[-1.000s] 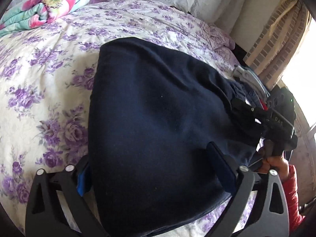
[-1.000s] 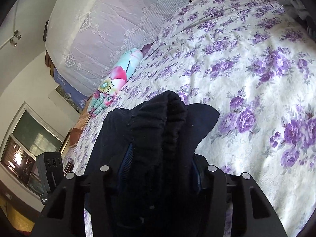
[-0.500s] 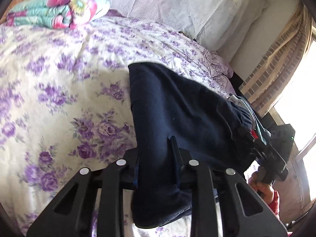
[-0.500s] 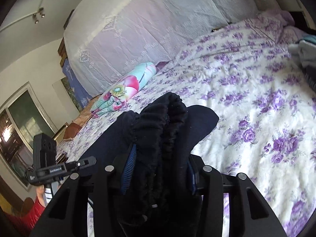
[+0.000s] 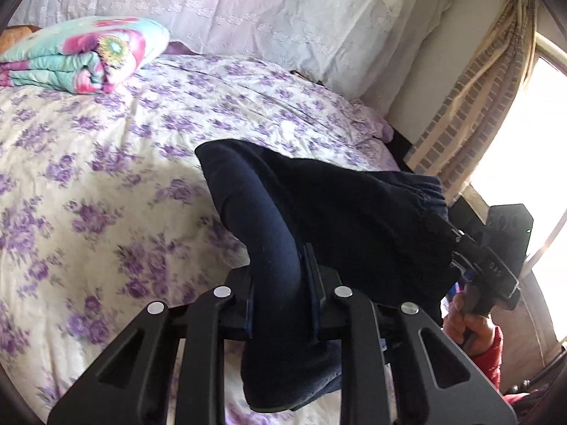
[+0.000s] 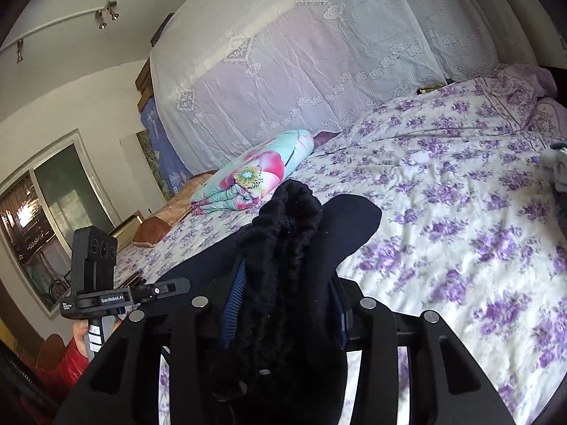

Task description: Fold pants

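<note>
Dark navy pants point(image 5: 336, 205) hang lifted above the purple-flowered bed sheet point(image 5: 88, 177), stretched between my two grippers. My left gripper point(image 5: 278, 269) is closing, and its pads press a bunched fold of the leg fabric; a loose end droops below the fingers. In the right wrist view the gathered elastic waistband point(image 6: 283, 219) stands up between the blue pads of my right gripper point(image 6: 283, 283). That gripper is closing too and squeezes the waistband. A smooth navy flap point(image 6: 351, 223) pokes out to the right. A hand in a red sleeve point(image 5: 475, 329) holds the right gripper's handle.
A folded floral quilt point(image 6: 255, 180) lies at the head of the bed, near a white lace cover point(image 6: 319, 71). A curtain point(image 5: 489, 88) and a bright window stand to the right. Pale clothing point(image 6: 556, 166) lies at the bed's right edge.
My left gripper went from wide open around the pants to shut on a fold of them. Both grippers rose, lifting the pants off the sheet, and the right wrist rolled.
</note>
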`<state>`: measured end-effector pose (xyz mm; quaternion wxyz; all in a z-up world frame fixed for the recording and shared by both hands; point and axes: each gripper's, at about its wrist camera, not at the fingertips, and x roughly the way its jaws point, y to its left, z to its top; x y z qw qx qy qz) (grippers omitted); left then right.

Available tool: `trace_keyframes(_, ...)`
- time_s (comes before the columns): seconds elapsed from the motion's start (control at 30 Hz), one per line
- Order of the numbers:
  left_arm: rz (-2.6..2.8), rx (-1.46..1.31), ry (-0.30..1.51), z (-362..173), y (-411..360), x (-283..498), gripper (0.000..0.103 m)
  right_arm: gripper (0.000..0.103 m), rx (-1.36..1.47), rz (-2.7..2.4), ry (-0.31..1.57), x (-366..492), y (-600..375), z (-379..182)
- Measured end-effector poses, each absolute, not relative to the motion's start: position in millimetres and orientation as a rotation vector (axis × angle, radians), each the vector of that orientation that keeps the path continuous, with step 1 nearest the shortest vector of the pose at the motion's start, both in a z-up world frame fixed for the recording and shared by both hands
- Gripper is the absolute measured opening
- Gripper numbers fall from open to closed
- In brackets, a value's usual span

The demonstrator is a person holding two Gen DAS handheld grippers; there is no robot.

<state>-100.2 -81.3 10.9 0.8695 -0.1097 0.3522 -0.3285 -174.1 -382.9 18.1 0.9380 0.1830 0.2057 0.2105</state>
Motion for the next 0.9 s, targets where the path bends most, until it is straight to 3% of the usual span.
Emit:
trace_keyframes(0.13,-0.689,-0.180,0.812,-16,-98,-90,0.020,0.041,0.487,0.389,0.547,-165,-402,-28)
trace_keyframes(0.3,-0.712,-0.336,0.962,-49,-82,-61,0.021,0.041,0.727,0.415,0.631,-150,-436,-75)
trace_keyframes(0.4,-0.708,-0.399,1.083,-71,-76,-46,0.034,0.042,0.791,0.454,0.681,-140,-441,-86)
trace_keyframes(0.43,-0.715,-0.421,1.096,-76,-75,-44,0.035,0.049,0.830,0.474,0.704,-136,-443,-92)
trace_keyframes(0.5,-0.732,-0.418,1.089,-76,-77,-45,0.033,0.051,0.888,0.500,0.737,-130,-446,-100)
trace_keyframes(0.53,-0.740,-0.401,1.074,-71,-80,-46,0.024,0.049,0.896,0.500,0.737,-130,-446,-100)
trace_keyframes(0.57,-0.749,-0.390,1.060,-65,-82,-46,0.018,0.047,0.872,0.487,0.737,-130,-443,-94)
trace_keyframes(0.63,-0.757,-0.334,1.021,-47,-88,-47,0.015,0.040,0.794,0.480,0.720,-127,-437,-72)
trace_keyframes(0.9,-0.748,-0.135,0.735,76,-120,25,0.015,0.039,0.575,0.533,0.558,-26,-439,56)
